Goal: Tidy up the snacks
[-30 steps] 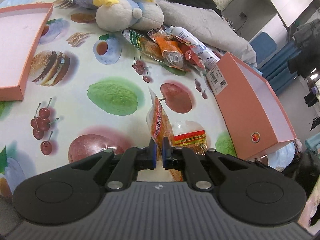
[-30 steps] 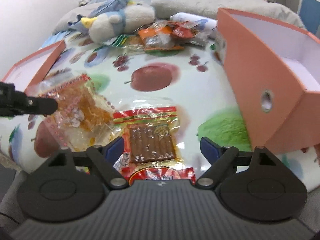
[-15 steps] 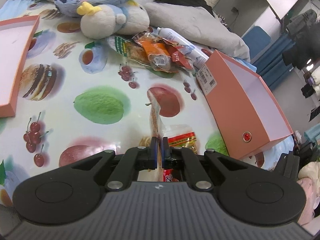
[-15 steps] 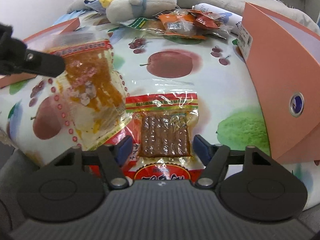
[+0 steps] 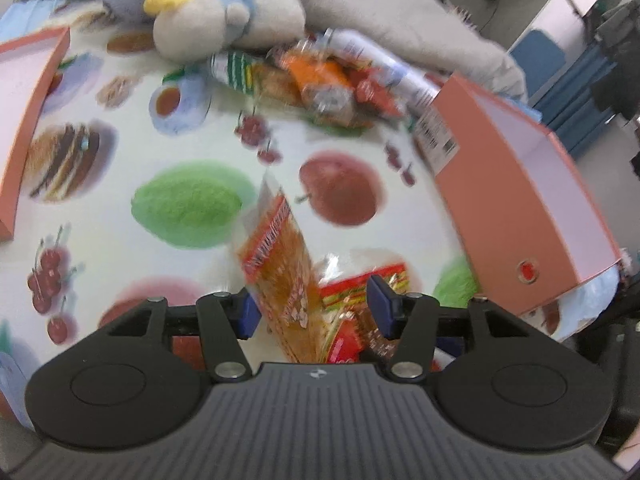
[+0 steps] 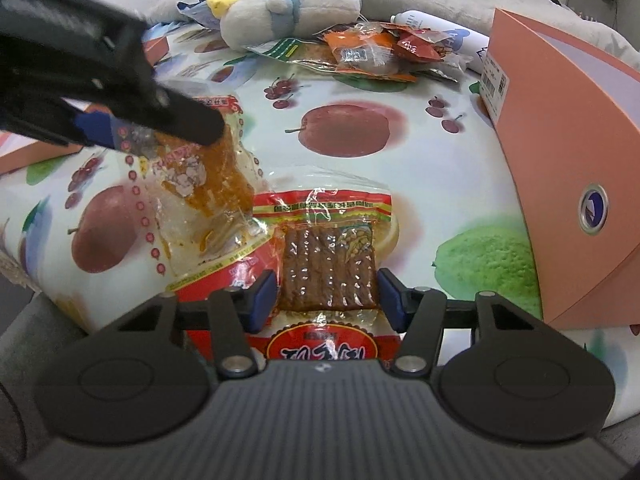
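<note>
Lying partly propped between the spread fingers of the left tool (image 5: 312, 312), the orange snack packet (image 5: 280, 256) rested against the red-banded packet of brown strips (image 6: 328, 268) on the fruit-print cloth (image 6: 420, 184); nothing gripped it. Its clear film looked crumpled, with orange pieces inside. The right tool (image 6: 326, 300) stood wide open astride the strip packet, holding nothing. Judging by this, a pick was in hand; next, closing on one packet and carrying it to the salmon box (image 6: 560, 152), with more snacks (image 6: 368, 52) piled beyond.
</note>
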`<action>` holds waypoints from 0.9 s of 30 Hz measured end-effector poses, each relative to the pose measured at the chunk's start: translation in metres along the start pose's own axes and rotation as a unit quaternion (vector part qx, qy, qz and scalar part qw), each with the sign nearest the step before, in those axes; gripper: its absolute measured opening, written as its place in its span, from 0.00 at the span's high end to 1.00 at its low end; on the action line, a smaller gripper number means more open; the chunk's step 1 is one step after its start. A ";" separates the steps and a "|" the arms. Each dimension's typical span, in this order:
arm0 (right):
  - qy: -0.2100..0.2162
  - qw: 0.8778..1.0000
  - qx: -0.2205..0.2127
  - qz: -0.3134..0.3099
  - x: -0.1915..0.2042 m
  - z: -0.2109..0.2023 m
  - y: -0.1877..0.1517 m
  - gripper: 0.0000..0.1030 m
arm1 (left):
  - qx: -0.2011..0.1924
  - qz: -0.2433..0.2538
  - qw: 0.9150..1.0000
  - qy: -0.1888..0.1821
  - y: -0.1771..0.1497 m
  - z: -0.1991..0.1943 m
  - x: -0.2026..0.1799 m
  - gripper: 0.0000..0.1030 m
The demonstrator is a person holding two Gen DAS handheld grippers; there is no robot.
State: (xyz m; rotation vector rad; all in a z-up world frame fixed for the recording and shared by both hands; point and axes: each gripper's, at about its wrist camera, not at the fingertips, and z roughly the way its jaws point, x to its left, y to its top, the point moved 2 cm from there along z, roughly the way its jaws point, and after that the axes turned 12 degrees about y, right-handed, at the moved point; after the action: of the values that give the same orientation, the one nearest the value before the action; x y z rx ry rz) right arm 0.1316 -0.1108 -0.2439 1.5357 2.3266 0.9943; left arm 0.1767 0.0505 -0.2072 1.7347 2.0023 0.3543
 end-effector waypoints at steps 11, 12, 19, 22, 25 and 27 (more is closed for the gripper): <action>0.000 1.000 -0.004 0.010 -0.001 -0.002 0.001 0.47 | 0.004 0.006 1.000 0.031 -0.010 0.026 0.002 0.82; 0.002 1.000 -0.004 0.014 -0.003 -0.002 0.001 0.47 | 0.007 0.008 1.000 0.027 -0.010 0.026 0.003 0.84; -0.003 1.000 -0.006 0.030 -0.009 -0.007 0.003 0.48 | -0.003 0.023 1.000 0.013 -0.012 0.012 -0.003 0.88; -0.010 0.999 -0.008 0.035 -0.011 -0.011 0.004 0.48 | -0.007 0.028 1.000 0.010 -0.010 0.006 -0.006 0.88; -0.019 0.999 -0.012 0.037 -0.014 -0.017 0.006 0.48 | -0.011 0.035 0.999 0.007 -0.008 -0.002 -0.010 0.90; -0.022 0.999 -0.014 0.039 -0.015 -0.020 0.008 0.48 | -0.015 0.041 0.999 0.005 -0.006 -0.006 -0.012 0.90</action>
State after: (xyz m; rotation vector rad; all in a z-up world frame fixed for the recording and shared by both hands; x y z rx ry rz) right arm 0.1347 -0.1309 -0.2271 1.6318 2.2300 0.9961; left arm 0.1694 0.0382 -0.2025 1.8040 1.9260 0.4206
